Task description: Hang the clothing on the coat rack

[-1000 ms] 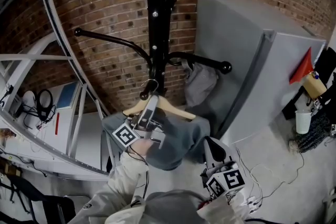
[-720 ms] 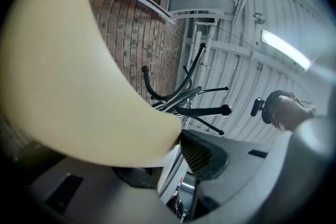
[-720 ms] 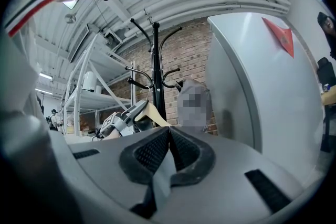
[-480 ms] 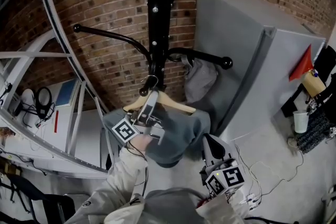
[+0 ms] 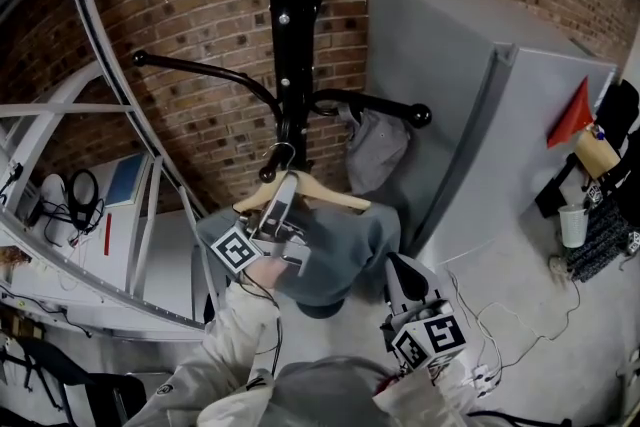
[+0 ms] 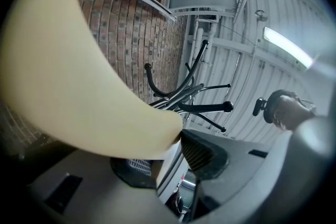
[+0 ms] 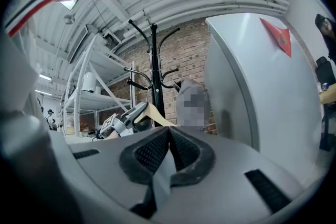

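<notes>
The black coat rack (image 5: 288, 35) stands against the brick wall. A wooden hanger (image 5: 330, 198) carries a grey garment (image 5: 345, 250), and its metal hook is up against the pole just below the lower arms. My left gripper (image 5: 280, 200) lies along the hanger's neck. In the left gripper view the hanger (image 6: 79, 81) fills the left side over one jaw, and the left gripper (image 6: 168, 157) shows a gap between its pads. My right gripper (image 5: 400, 270) hangs low to the right, shut and empty, and the right gripper (image 7: 169, 147) shows its pads meeting.
A second grey item (image 5: 378, 150) hangs from the rack's right arm. A tall grey cabinet (image 5: 480, 115) stands close on the right, white metal shelving (image 5: 90, 215) on the left. A cup (image 5: 574, 225) and cables (image 5: 500, 325) lie at the right floor.
The left gripper and hanger have crept slightly up toward the rack's pole. The right gripper has stayed where it was.
</notes>
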`<action>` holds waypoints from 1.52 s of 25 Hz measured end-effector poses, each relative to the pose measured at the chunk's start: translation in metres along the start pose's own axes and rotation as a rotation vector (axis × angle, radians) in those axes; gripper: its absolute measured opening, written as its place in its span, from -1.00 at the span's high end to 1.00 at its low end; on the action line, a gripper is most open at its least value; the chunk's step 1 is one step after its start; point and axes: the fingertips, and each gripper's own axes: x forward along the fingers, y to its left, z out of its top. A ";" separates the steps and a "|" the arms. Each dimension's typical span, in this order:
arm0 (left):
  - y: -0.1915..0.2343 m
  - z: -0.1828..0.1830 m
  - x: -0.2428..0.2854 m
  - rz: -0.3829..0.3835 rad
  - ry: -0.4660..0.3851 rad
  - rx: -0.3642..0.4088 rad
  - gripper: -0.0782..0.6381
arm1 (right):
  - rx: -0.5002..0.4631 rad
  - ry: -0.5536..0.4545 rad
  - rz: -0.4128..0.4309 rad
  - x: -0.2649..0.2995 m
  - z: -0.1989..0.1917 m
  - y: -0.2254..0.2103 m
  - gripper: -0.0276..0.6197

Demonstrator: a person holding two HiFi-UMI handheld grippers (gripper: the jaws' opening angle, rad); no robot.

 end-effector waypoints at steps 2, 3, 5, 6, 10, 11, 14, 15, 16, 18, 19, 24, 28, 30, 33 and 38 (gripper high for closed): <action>0.000 -0.001 -0.001 0.002 0.001 0.000 0.41 | 0.003 0.004 0.002 0.000 -0.001 0.000 0.84; -0.001 -0.001 -0.002 0.001 0.002 0.000 0.41 | 0.005 0.004 0.003 -0.001 -0.001 0.000 0.84; -0.001 -0.002 -0.003 0.005 0.005 -0.002 0.41 | 0.009 0.004 0.004 -0.002 -0.001 0.001 0.84; -0.001 -0.002 -0.003 0.008 0.005 -0.003 0.41 | 0.010 0.004 0.005 -0.003 -0.001 0.002 0.84; -0.002 -0.004 -0.005 0.026 -0.002 -0.021 0.40 | 0.020 0.000 -0.001 -0.010 -0.001 0.003 0.84; -0.002 -0.004 -0.006 0.032 -0.005 -0.026 0.40 | 0.021 -0.002 -0.004 -0.013 -0.001 0.002 0.84; -0.001 -0.005 -0.010 0.056 -0.019 -0.040 0.39 | 0.028 -0.007 -0.019 -0.022 0.000 -0.001 0.84; 0.000 -0.006 -0.013 0.067 -0.023 -0.046 0.40 | 0.031 -0.007 -0.025 -0.026 -0.001 -0.002 0.84; 0.001 -0.008 -0.015 0.078 -0.026 -0.052 0.40 | 0.034 -0.006 -0.030 -0.029 -0.002 -0.003 0.84; 0.003 -0.013 -0.021 0.099 -0.027 -0.067 0.40 | 0.040 -0.005 -0.034 -0.034 -0.004 -0.002 0.84; 0.004 -0.016 -0.025 0.108 -0.027 -0.074 0.40 | 0.043 -0.004 -0.033 -0.036 -0.005 -0.001 0.84; -0.001 -0.026 -0.047 0.149 -0.009 -0.058 0.40 | 0.050 0.010 -0.005 -0.039 -0.011 0.011 0.84; -0.017 -0.035 -0.063 0.182 0.065 0.060 0.41 | 0.057 0.028 0.028 -0.040 -0.017 0.025 0.84; -0.030 -0.037 -0.068 0.194 0.118 0.169 0.46 | 0.059 0.033 0.048 -0.039 -0.020 0.033 0.84; -0.048 -0.041 -0.076 0.213 0.167 0.267 0.52 | 0.059 0.034 0.071 -0.039 -0.021 0.042 0.84; -0.073 -0.043 -0.096 0.257 0.199 0.374 0.58 | 0.061 0.043 0.106 -0.039 -0.026 0.058 0.84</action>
